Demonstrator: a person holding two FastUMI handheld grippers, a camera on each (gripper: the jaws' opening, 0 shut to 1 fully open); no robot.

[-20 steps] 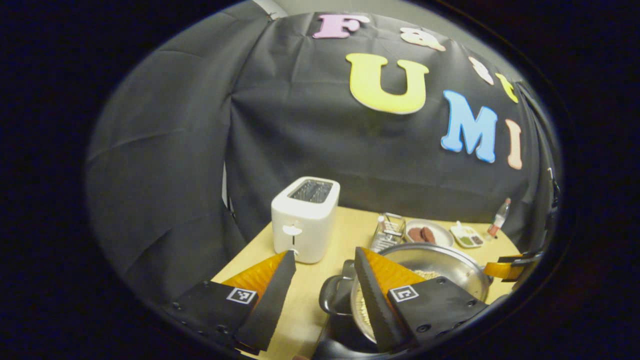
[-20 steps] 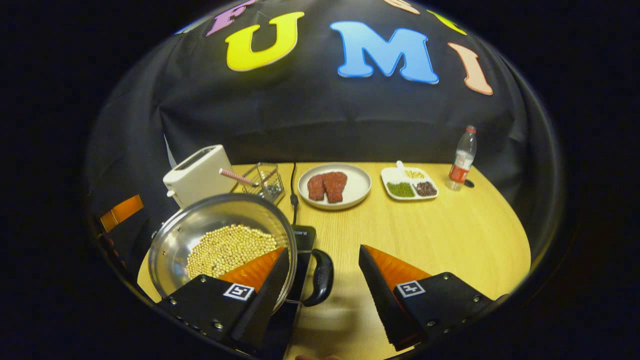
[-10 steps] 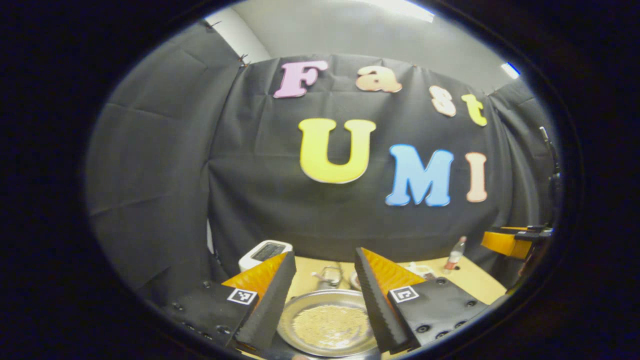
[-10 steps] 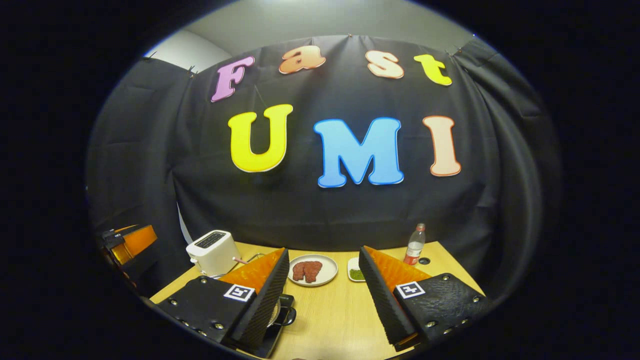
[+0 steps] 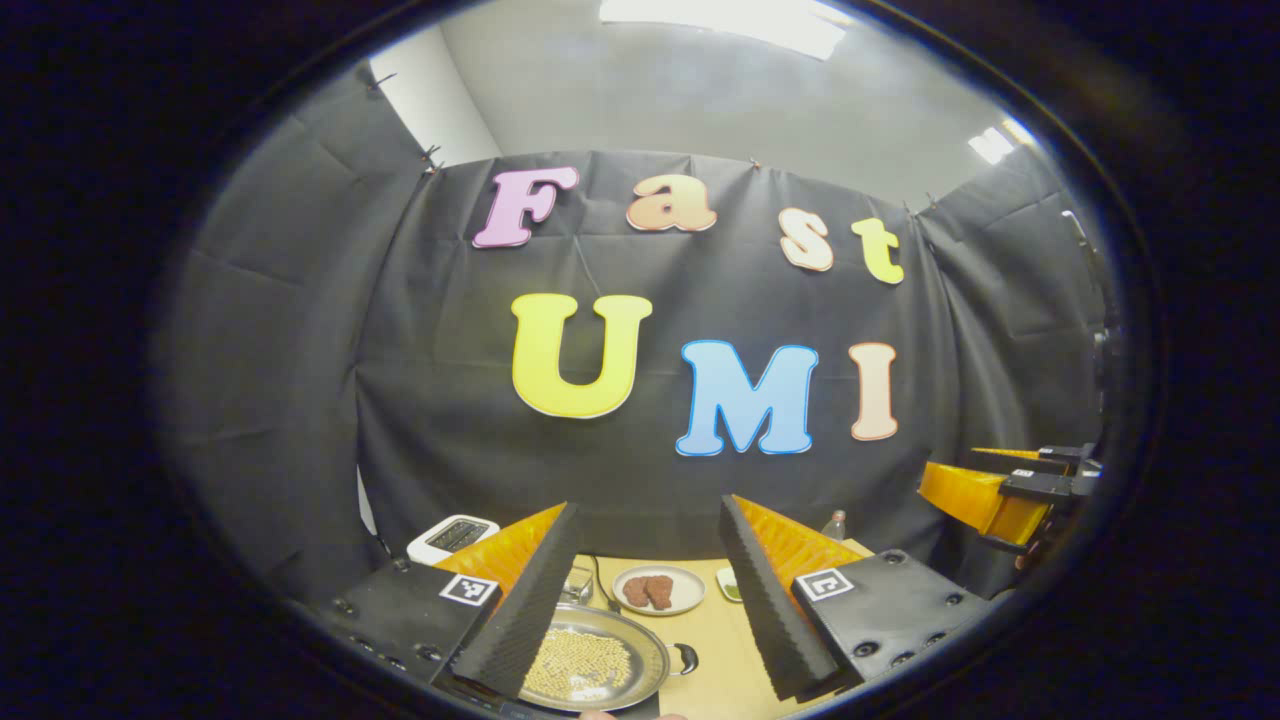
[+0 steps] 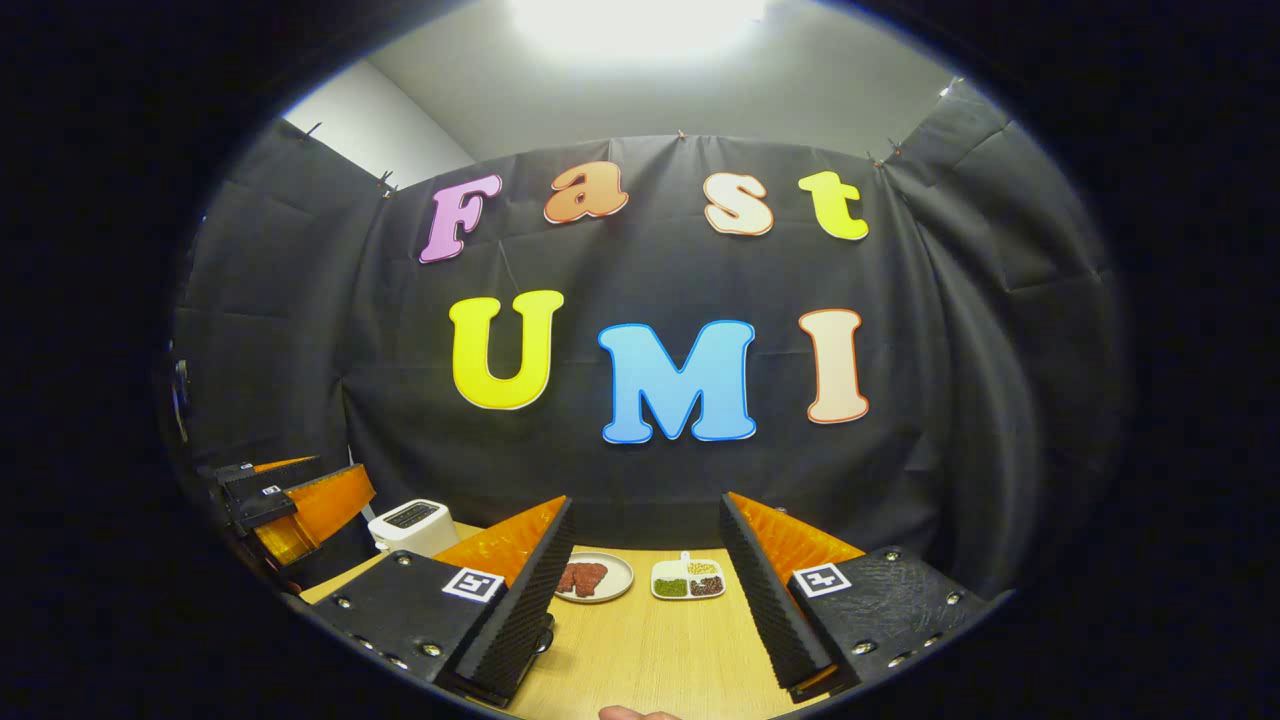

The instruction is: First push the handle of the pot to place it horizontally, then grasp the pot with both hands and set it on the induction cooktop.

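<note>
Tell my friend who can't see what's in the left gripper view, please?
The left gripper is open and raised above a wooden table, holding nothing. Below sits a shiny pot of small pale beans, with a plate of meat and a white toaster behind.

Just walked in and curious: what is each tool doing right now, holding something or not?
Left tool: open, holding nothing, raised above the pot.
Right tool: open, holding nothing, raised above the table.

Left claw's finger (image 5: 520, 620) covers the pot (image 5: 600, 665) on its left side; the bottle (image 5: 835, 525) peeks up behind the other finger, mostly hidden.
</note>
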